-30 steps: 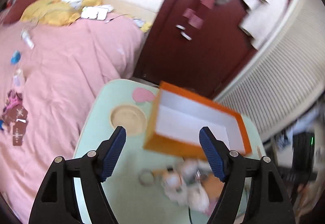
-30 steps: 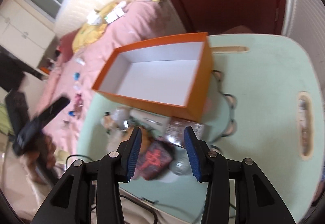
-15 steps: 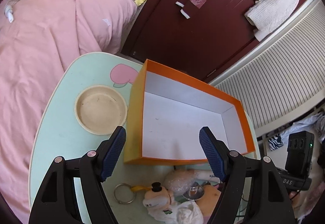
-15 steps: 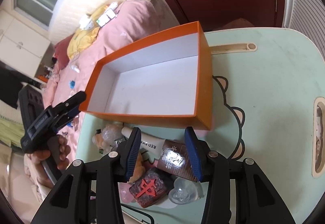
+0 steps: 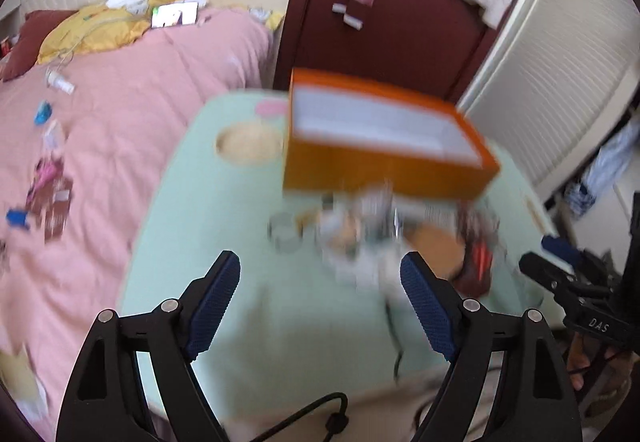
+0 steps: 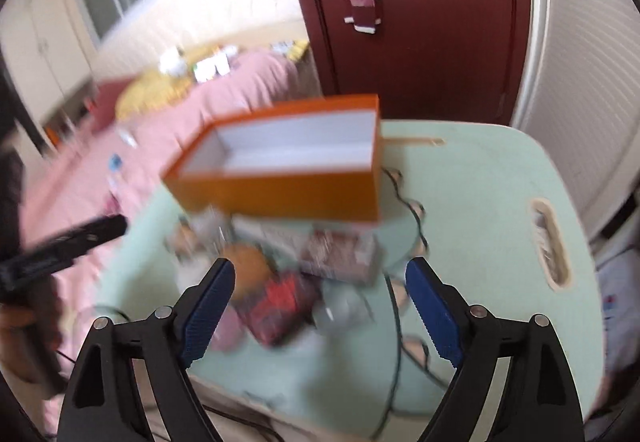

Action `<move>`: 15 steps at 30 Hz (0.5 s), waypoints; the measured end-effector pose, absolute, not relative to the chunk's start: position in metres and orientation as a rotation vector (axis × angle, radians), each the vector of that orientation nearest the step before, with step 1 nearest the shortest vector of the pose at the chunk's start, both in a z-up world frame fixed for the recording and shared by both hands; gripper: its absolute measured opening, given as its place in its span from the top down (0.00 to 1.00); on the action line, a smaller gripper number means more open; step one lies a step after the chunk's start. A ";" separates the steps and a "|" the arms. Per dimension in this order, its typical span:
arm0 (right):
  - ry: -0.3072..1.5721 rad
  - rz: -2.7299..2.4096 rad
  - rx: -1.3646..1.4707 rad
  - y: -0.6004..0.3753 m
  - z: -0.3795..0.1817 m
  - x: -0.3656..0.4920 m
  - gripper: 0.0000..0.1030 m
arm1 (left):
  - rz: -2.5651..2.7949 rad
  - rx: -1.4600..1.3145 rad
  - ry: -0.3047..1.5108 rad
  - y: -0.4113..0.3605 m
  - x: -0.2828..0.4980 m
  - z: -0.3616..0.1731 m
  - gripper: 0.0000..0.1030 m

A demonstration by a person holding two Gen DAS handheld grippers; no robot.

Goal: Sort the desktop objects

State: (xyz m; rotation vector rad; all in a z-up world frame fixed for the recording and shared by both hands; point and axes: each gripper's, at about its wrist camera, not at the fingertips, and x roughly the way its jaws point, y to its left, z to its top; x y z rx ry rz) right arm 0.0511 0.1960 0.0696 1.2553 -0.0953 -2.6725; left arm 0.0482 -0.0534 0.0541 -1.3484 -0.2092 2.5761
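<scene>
Both grippers tilt steeply down over the near edge of the table (image 5: 208,201), and both views are smeared with blur. The left gripper (image 5: 320,302) has its jaws opening, spread wide, with only bare tabletop between the ribbed blue pads (image 5: 212,306). The right gripper (image 6: 320,306) is opening too; its pads (image 6: 206,312) stand wide apart above the pile (image 6: 288,274) without touching it, gripping nothing.

The things to sort lie in that pile, a jumble heaped just near of the box (image 5: 380,145) and right of the table's middle: a dark red packet (image 6: 280,306), a round orange-brown lump (image 6: 246,266), a brownish carton (image 6: 340,256), and something clear and glossy that is too blurred to name. A metal ring (image 5: 285,238) lies at the pile's left end. The box is orange card, straight-sided, white inside and open on top, standing far of the pile.

The table is smooth pale green with rounded corners. A shallow round dish (image 5: 248,141) sits left of the box, and a slot (image 6: 548,242) is cut near the right edge. The near left part of the top lies bare. A pink bed (image 5: 100,145) runs along the left edge; a dark red door (image 6: 420,41) stands beyond.
</scene>
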 end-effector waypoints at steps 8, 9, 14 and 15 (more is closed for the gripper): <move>-0.038 -2.674 1.445 0.198 0.040 0.065 0.15 | 2.547 -1.435 -0.051 -0.023 0.067 0.025 0.20; -0.055 -2.666 1.467 0.200 0.037 0.064 0.15 | 2.555 -1.441 -0.018 -0.019 0.066 0.024 0.20; -0.065 -2.638 1.546 0.201 0.024 0.058 0.14 | 2.557 -1.471 0.072 -0.005 0.061 0.015 0.19; -0.043 -2.642 1.550 0.199 0.023 0.058 0.14 | 2.554 -1.469 0.070 -0.005 0.061 0.014 0.18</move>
